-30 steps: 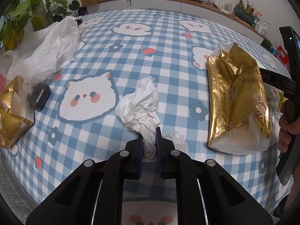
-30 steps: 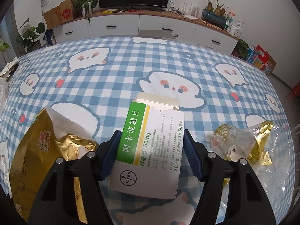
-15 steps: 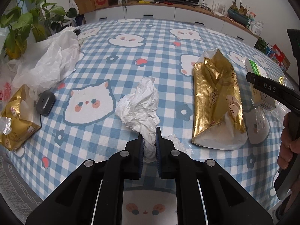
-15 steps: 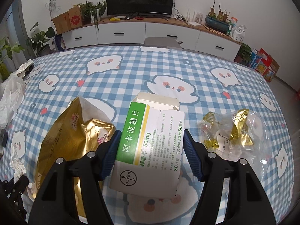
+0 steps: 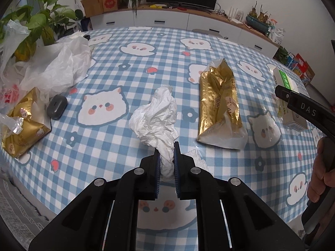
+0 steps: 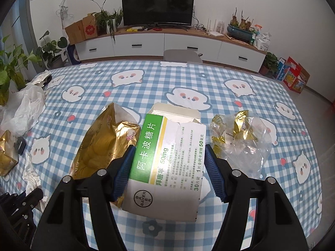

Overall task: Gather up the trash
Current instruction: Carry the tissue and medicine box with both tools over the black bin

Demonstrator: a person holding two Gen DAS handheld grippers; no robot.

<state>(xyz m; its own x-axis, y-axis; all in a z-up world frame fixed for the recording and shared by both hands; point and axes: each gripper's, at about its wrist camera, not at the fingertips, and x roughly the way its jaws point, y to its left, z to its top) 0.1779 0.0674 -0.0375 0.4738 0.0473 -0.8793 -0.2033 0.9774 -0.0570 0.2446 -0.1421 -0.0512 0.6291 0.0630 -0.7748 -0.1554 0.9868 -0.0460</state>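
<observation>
Left gripper (image 5: 167, 155): its two fingers pinch a crumpled white tissue (image 5: 156, 117); the tissue bunches out past the tips, above the table.
Right gripper (image 6: 170, 163): its blue pads press on both sides of a torn medicine box (image 6: 167, 156) with a green stripe; the box's far flap is open.
Table (image 5: 146, 62): covered by a blue and white checked cloth with little white animal faces.
Gold bag (image 5: 219, 102): lies flat on the cloth, to the right of the tissue and apart from it.
Clear wrapper (image 6: 240, 140): crinkled, with gold bits inside, on the cloth just right of the box.
Left edge of table: a white plastic bag (image 5: 56, 69), a small gold pack (image 5: 23, 123) and a grey case (image 5: 57, 106) beside it.
Hand (image 5: 320, 177): grips the right gripper's handle at the picture's right edge.
</observation>
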